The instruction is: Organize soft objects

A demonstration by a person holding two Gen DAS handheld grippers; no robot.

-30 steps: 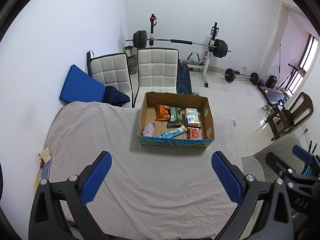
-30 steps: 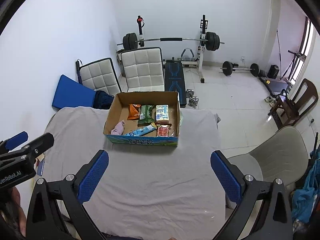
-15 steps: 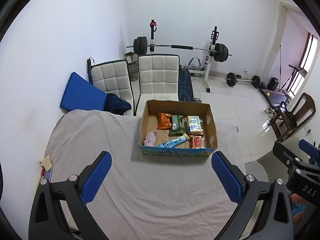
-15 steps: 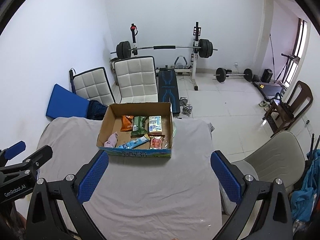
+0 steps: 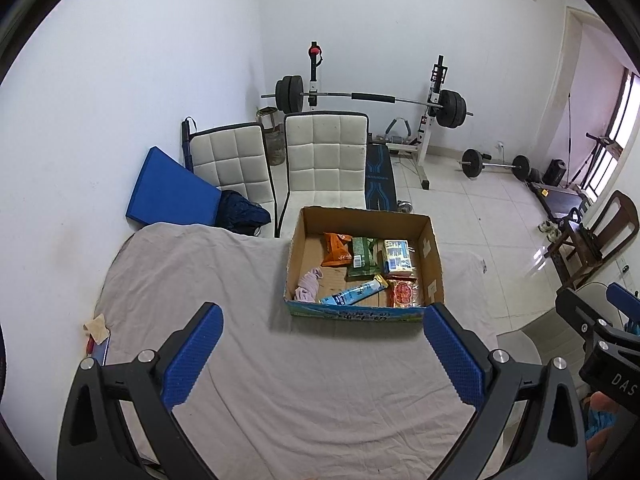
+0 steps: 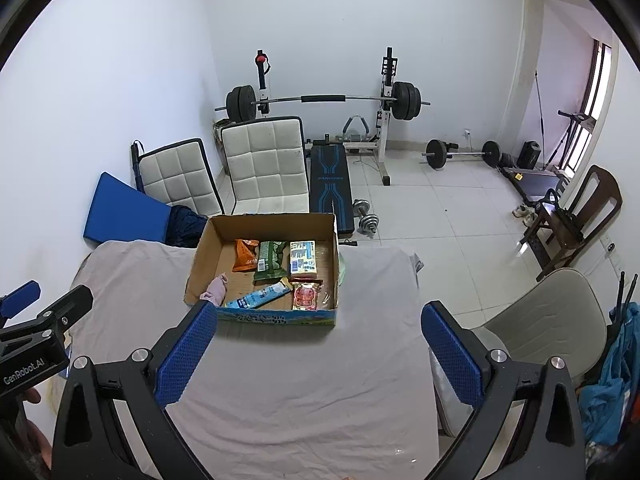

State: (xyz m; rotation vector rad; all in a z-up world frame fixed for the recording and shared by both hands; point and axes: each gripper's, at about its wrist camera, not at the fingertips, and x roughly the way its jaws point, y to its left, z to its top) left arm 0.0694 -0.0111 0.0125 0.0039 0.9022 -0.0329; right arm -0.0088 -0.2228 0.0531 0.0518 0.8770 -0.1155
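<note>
Dumbbell visible right-wrist only.

Left claw spread, cardboard box, possibly snacks

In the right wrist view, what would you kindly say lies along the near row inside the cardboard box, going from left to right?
Pink cloth → blue packet → red packet.
</note>
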